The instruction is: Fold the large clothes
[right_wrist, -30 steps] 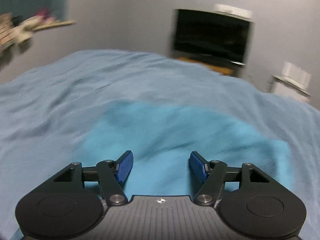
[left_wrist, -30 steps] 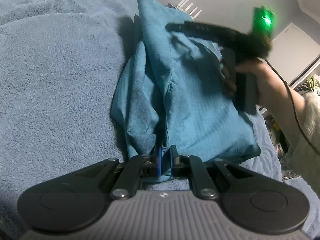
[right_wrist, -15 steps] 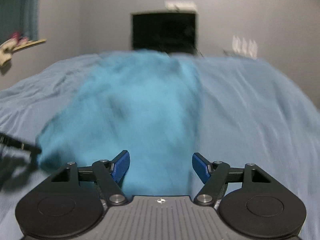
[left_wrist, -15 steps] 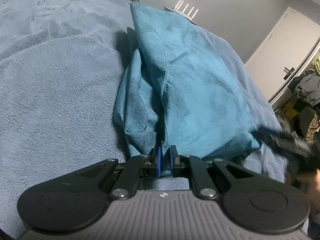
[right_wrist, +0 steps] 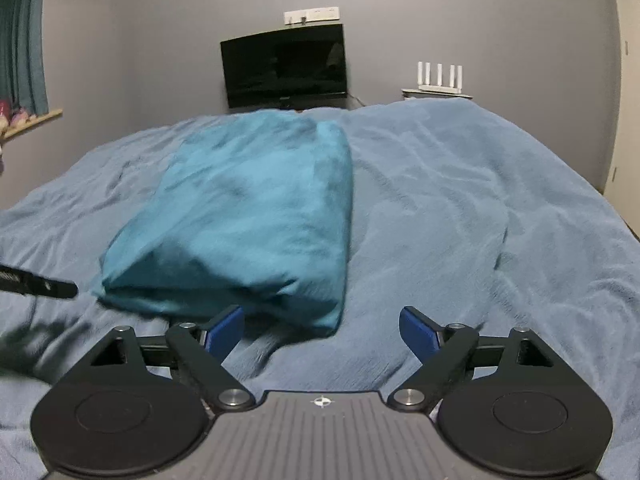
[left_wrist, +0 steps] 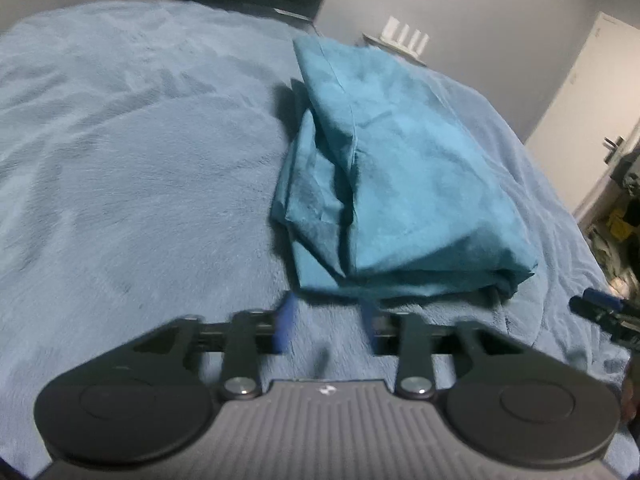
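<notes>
**Garment released, fold apparently finished**

Spread across both views: a bed point(left_wrist: 120, 160) under a pale blue fleece blanket, filling most of each frame. Lying on it, a teal garment point(left_wrist: 400, 184) folded into a thick rectangular bundle, centre to upper right in the left wrist view, centre-left in the right wrist view point(right_wrist: 248, 208). Layered edges along its left side, a few loose flaps there, not quite squared.

Half a second ago, clamped on the near hem; now let go. Left hand-held gripper point(left_wrist: 326, 330) released, blue pads parted and blurred by motion, drawn back just short of the bundle's near edge at lower centre. Nothing between the fingers. Right hand-held gripper point(right_wrist: 322, 330) also released, fingers spread wide, empty, hovering near the bundle's near right corner at lower centre; swung round since a second ago, when it hung above the cloth.

Judging from that: last fold laid down, both tools free. Probably only tidying of the ragged left edge left, or fetching another piece.

Behind, at upper centre of the right wrist view: a dark television point(right_wrist: 284, 66) and a white router point(right_wrist: 440, 76).
</notes>
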Motion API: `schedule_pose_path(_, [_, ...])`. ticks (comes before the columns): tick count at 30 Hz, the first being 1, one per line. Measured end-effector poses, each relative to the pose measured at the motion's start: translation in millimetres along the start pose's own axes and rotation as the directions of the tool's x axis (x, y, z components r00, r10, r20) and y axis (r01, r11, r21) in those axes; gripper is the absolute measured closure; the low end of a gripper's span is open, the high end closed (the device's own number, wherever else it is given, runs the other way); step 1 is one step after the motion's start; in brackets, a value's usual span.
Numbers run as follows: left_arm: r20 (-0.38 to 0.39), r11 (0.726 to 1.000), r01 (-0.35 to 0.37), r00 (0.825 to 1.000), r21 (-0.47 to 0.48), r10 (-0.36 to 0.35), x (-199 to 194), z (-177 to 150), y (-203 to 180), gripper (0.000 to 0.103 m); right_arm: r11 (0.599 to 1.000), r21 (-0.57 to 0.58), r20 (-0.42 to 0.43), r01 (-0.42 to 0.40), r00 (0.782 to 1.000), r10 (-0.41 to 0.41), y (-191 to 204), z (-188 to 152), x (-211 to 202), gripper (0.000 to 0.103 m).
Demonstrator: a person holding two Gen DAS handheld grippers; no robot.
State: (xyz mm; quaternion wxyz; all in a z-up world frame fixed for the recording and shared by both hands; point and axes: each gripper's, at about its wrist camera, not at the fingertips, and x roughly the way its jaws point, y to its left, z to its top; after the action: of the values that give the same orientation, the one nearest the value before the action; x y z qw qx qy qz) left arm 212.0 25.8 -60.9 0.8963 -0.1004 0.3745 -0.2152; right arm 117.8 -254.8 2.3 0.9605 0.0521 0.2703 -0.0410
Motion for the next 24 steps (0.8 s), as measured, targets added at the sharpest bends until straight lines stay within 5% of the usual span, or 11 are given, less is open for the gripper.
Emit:
schedule_pose_path(5, [0.040,0.991,-0.112,0.993,0.067,0.110,-9.8,-29.7,-40.8,0.034,0.999,-0.001,-0.006,0.037,0.999,-0.037,19.9,-11.0,-1.2,0.007])
schedule_pose_path(11, [0.085,0.930,-0.254,0.967,0.267,0.240,6.2,-56.3,-93.5,0.016,0.998,-0.060,-0.016,-0.017,1.000,0.016,32.0,-27.2,-3.3,0.002])
schedule_pose_path(16, [0.083,0.906,-0.255,0.967,0.338,0.242,10.0,-66.1,-108.1,0.014,0.994,-0.094,-0.022,-0.056,0.998,0.054,31.3,-38.5,-2.5,0.001])
schedule_pose_path(24, [0.074,0.917,-0.245,0.969,0.315,0.234,6.7,-65.3,-105.5,0.013,0.995,-0.073,-0.027,-0.068,0.997,0.066,29.6,-39.5,-4.3,0.000])
